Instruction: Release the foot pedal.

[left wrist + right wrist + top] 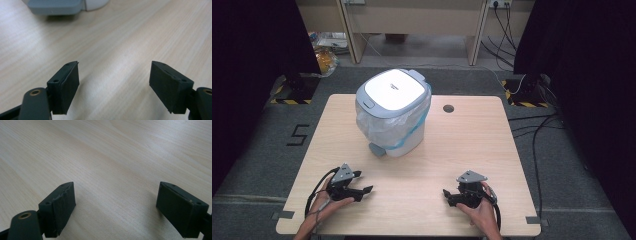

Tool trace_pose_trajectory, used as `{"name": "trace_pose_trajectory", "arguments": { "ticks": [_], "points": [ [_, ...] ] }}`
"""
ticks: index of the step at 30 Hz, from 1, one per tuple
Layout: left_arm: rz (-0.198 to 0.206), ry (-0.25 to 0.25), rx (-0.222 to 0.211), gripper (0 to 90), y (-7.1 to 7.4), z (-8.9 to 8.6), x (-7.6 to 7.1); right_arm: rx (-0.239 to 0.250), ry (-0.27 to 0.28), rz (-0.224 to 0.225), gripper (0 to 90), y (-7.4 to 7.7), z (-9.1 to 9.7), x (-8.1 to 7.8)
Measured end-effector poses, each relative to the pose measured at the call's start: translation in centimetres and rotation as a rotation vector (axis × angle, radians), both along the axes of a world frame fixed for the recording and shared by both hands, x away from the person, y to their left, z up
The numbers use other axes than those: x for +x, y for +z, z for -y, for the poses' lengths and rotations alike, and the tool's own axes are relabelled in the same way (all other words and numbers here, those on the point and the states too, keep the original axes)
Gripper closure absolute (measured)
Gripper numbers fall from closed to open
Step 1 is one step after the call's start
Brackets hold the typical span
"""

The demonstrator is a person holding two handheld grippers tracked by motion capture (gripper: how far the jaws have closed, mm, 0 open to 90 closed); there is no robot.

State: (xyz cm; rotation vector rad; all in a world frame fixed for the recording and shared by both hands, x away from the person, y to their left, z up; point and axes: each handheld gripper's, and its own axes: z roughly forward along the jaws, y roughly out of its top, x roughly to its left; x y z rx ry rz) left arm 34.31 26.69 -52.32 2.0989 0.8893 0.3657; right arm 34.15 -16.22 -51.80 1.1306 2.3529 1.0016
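Note:
A small white pedal bin (393, 111) with a grey-rimmed lid and a clear liner banded in blue stands on the wooden table (467, 145), left of centre and toward the back. Its lid is down. My left gripper (364, 182) rests near the front left edge in a person's hand, jaws apart and pointing right, with nothing between them. In the left gripper view the left gripper (113, 75) is open over bare wood, with the bin's grey pedal (56, 6) at the top edge. My right gripper (447, 197) sits at the front right, pointing left. In the right gripper view the right gripper (116, 197) is open and holds nothing.
A round cable hole (448, 108) is cut in the table to the right of the bin. Black curtains hang on both sides. Cables (537, 130) trail over the floor at the right, and a taped mark (298, 135) is on the floor at the left.

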Motion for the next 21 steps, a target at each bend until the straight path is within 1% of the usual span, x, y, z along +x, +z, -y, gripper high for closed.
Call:
{"name": "trace_pose_trajectory", "arguments": {
  "ticks": [2, 4, 7, 21],
  "points": [
    [-0.004, -0.003, 0.021, 23.2, -0.05, 0.02, -0.29, 0.0, 0.0, 0.001, 15.8, -0.01, 0.0, 0.0],
    [-0.005, 0.002, 0.028, 23.1, -0.13, 0.03, -0.47, 0.0, 0.0, 0.001, 15.8, -0.01, 0.0, 0.0],
    [-0.014, 0.001, 0.027, 22.6, -0.1, -0.08, -0.57, 0.0, -0.001, -0.001, 15.8, 0.0, 0.0, -0.01],
    [-0.013, 0.0, 0.029, 21.6, -0.13, -0.04, -0.59, 0.0, -0.001, 0.001, 15.8, -0.01, -0.01, -0.01]
  ]
}}
